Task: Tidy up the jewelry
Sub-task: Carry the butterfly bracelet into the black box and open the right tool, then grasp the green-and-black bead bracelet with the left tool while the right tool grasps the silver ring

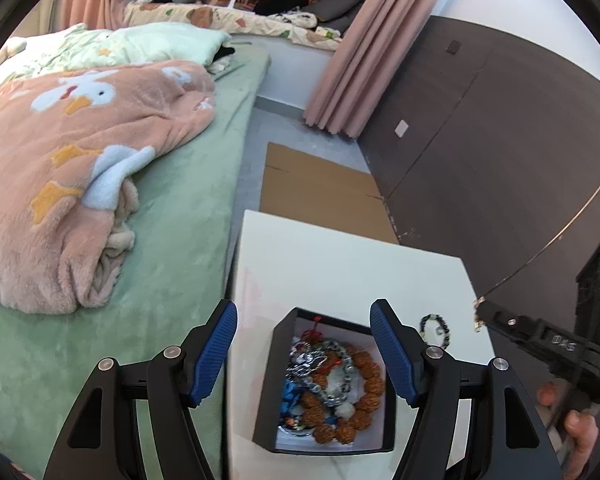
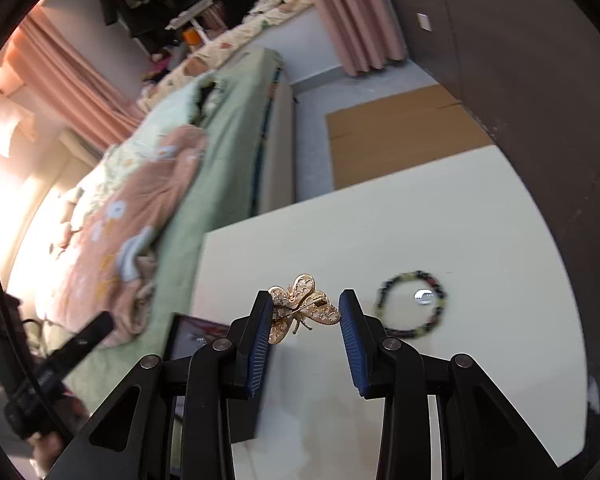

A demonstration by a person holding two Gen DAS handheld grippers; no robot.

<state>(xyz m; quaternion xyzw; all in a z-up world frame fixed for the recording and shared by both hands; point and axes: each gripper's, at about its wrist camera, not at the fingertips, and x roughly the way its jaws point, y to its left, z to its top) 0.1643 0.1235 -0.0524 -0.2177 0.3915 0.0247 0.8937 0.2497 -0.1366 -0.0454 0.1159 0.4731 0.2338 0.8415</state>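
We see one gold butterfly brooch (image 2: 303,307) between the pads of the right tool (image 2: 305,316), its wings touching both. The left tool (image 1: 304,354) hangs wide above one black box (image 1: 269,376) of jewelry on the white bench (image 1: 340,264); one bead bracelet (image 2: 412,303) lies beside.

left gripper (image 1: 304,354): my fingers spread wide, nothing between the blue pads (image 1: 216,354), pointing forward and down | right gripper (image 2: 305,330): jaws partly apart, the brooch caught against my left pad, a gap at the right one | right hand (image 1: 572,428): wrapped round the handle, fingers visible in the left wrist view
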